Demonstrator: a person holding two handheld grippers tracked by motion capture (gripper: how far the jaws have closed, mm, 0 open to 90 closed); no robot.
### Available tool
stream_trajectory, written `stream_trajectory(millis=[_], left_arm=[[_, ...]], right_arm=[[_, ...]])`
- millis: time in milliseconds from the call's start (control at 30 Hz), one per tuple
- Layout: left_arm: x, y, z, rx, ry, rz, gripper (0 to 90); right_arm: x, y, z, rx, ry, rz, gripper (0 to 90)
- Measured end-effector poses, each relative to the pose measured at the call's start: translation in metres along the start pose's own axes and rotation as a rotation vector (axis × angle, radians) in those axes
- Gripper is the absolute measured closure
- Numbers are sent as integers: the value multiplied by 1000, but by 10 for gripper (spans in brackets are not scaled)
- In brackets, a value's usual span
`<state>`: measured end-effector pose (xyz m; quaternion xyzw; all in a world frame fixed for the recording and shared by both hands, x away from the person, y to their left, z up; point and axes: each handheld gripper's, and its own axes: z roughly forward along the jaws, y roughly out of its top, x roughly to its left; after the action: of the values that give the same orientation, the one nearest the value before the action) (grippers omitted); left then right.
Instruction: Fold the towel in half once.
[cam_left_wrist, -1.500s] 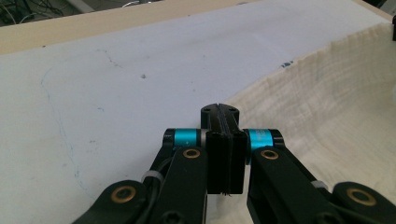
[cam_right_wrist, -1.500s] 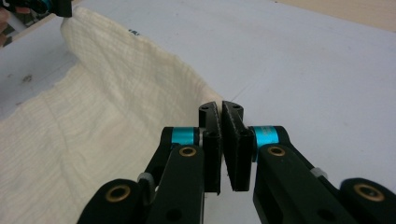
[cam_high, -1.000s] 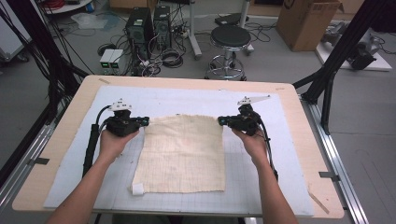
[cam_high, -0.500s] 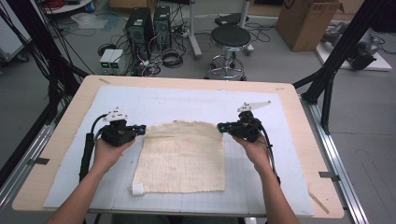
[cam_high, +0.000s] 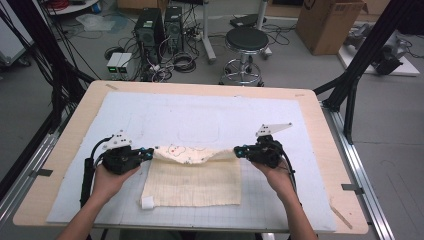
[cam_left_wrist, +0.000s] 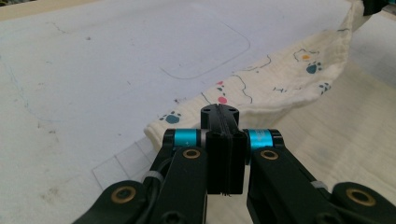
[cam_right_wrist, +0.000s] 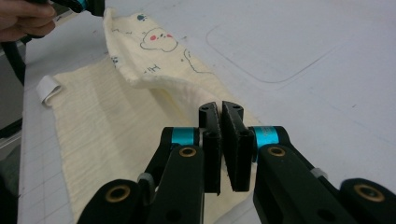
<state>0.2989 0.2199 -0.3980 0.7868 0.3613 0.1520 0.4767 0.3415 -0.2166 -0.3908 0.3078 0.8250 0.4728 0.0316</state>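
A wooden table (cam_high: 60, 150) carries a white gridded mat (cam_high: 300, 150), on which a cream cloth (cam_high: 195, 182) lies.

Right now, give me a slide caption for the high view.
Left gripper and right gripper pinch the cloth by its far corners, folding the printed edge toward the person.

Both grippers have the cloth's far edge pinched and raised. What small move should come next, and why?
Probably carry both corners toward the near edge. The left gripper and right gripper are each shut on a far corner of the cloth; its printed underside already faces up between them, while the near half lies flat on the mat.
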Motion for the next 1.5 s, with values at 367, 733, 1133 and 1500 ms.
stream_trajectory(millis=[367, 733, 1133, 1500], left_arm=[[-16, -27, -20, -29, -26, 5, 894], [-32, -46, -28, -2, -47, 38, 894], [-39, -54, -37, 7, -100, 53, 890], [-35, -45, -33, 9, -128, 49, 745]], right_arm=[[24, -21, -6, -4, 17, -17, 866], [36, -39, -7, 10, 18, -11, 865], [39, -58, -10, 12, 43, 17, 847], [46, -61, -15, 21, 87, 8, 684]])
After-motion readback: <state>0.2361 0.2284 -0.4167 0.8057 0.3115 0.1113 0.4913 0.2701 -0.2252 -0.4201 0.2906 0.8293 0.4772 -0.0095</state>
